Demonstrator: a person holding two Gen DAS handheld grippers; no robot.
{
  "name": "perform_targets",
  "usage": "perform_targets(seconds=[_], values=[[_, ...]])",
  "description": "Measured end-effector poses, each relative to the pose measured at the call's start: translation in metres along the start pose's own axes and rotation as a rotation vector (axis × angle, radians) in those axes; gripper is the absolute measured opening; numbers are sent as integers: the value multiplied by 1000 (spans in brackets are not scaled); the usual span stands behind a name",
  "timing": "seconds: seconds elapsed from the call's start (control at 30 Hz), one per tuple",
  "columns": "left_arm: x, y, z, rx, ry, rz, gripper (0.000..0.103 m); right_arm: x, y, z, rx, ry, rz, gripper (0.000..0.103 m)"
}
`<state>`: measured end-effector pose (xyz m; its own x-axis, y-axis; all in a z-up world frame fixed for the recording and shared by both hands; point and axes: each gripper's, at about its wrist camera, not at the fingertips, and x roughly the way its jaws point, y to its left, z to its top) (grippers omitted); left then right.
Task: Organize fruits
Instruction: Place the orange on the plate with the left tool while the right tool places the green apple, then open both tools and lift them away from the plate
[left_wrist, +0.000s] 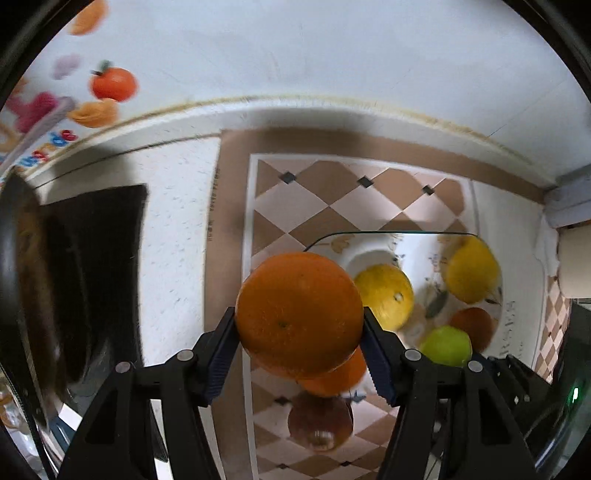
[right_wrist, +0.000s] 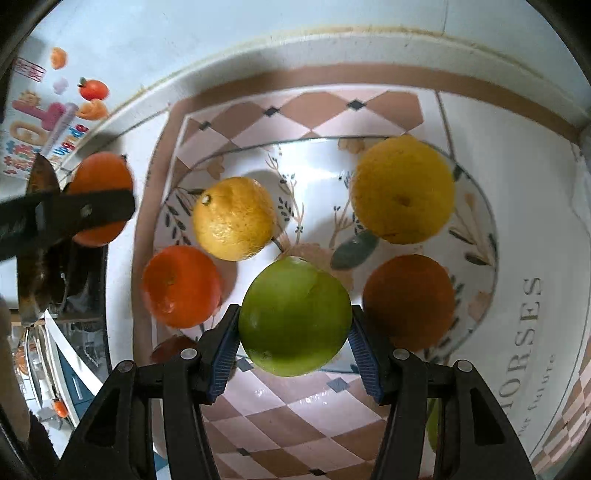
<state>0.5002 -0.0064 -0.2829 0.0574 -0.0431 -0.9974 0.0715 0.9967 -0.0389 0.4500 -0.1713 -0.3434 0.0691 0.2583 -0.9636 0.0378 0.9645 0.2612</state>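
My left gripper is shut on a large orange and holds it above the checkered mat, left of the glass plate. It also shows in the right wrist view at the far left. My right gripper is shut on a green apple over the near edge of the floral glass plate. On the plate lie two yellow citrus fruits and a dark orange. Another orange sits at the plate's left edge.
A checkered brown and pink mat covers the white counter. A dark reddish fruit lies on the mat below my left gripper. A black pan stands at the left. The wall with fruit stickers is behind.
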Motion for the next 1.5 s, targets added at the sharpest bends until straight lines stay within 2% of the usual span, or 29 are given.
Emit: perform_targets(seconds=[0.13, 0.27, 0.33, 0.37, 0.4, 0.43, 0.47, 0.6, 0.73, 0.93, 1.2, 1.3, 1.5], values=[[30, -4, 14, 21, 101, -2, 61, 10, 4, 4, -6, 26, 0, 60], [46, -2, 17, 10, 158, -23, 61, 18, 3, 6, 15, 61, 5, 60], [50, 1, 16, 0, 170, -28, 61, 18, 2, 4, 25, 69, 13, 66], [51, 3, 15, -3, 168, -32, 65, 16, 2, 4, 32, 62, 25, 75], [51, 6, 14, -10, 163, -36, 74, 13, 2, 3, 33, 55, 24, 83], [51, 9, 15, -13, 153, -33, 91, 9, 2, 2, 33, 43, 13, 86], [48, 11, 15, -17, 134, -35, 97, 4, 2, 2, 34, 30, 1, 89], [32, 21, 14, -41, 84, -36, 97, -13, 1, -2, 40, 7, -35, 92], [7, 31, -3, -46, 6, 1, 97, -30, -3, -11, 36, -28, -98, 93], [-19, 30, -47, -47, -84, 44, 97, -56, -15, -31, 48, -94, -161, 93], [-54, 19, -103, -73, -214, 60, 97, -99, -6, -66, 8, -195, -209, 93], [-70, 13, -123, -52, -269, 81, 97, -113, -2, -79, -5, -222, -220, 93], [-107, 10, -156, -54, -360, 73, 97, -148, 8, -111, -22, -301, -222, 93]])
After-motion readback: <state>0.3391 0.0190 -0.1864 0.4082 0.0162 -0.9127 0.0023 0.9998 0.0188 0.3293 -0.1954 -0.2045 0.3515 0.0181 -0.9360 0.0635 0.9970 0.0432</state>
